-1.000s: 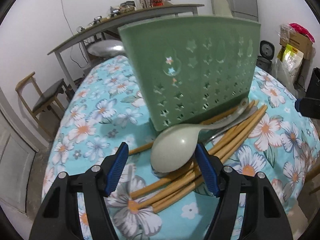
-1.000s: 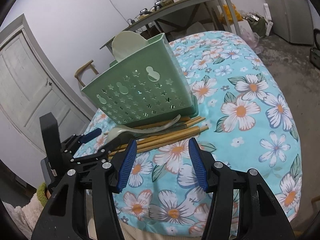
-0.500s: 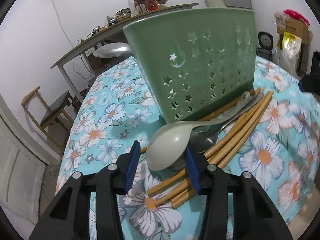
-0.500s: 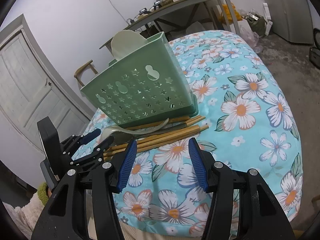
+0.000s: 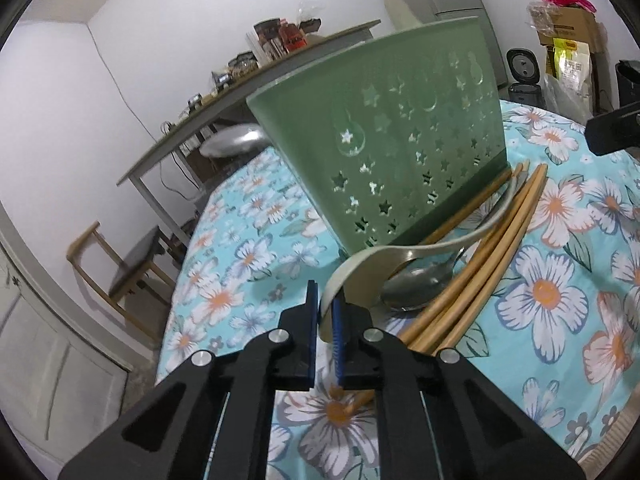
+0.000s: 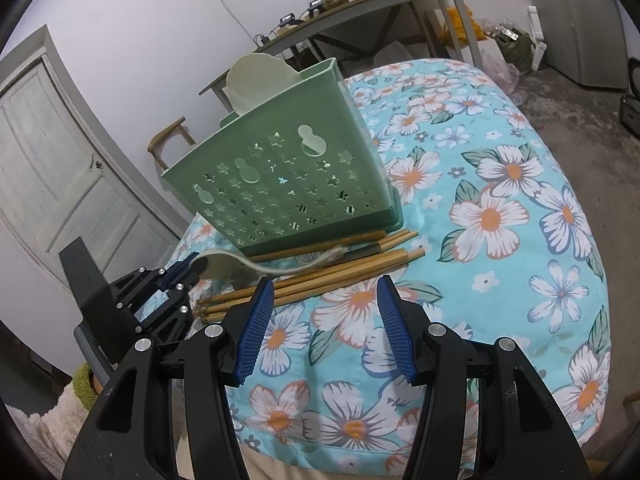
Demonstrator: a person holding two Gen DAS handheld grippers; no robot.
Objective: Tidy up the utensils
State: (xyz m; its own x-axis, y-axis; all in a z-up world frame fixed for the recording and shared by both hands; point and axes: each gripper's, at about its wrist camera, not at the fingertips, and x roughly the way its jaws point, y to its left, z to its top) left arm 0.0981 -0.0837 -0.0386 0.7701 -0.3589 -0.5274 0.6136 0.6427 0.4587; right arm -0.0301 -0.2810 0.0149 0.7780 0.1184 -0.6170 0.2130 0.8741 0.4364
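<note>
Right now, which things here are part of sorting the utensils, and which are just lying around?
Part of the job:
pale spoon, pinched in the left gripper
metal spoon
chopsticks
green caddy
right gripper, open, holding nothing

Just lying about:
chair
side table with jars
door
rice cooker

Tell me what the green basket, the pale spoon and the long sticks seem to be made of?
Green basket: moulded plastic, matte, with punched star holes. Pale spoon: probably matte plastic; its thin handle curves smoothly. Long sticks: likely bamboo or wood chopsticks, tan and unvarnished-looking. The grey spoon beneath looks like shiny metal.
</note>
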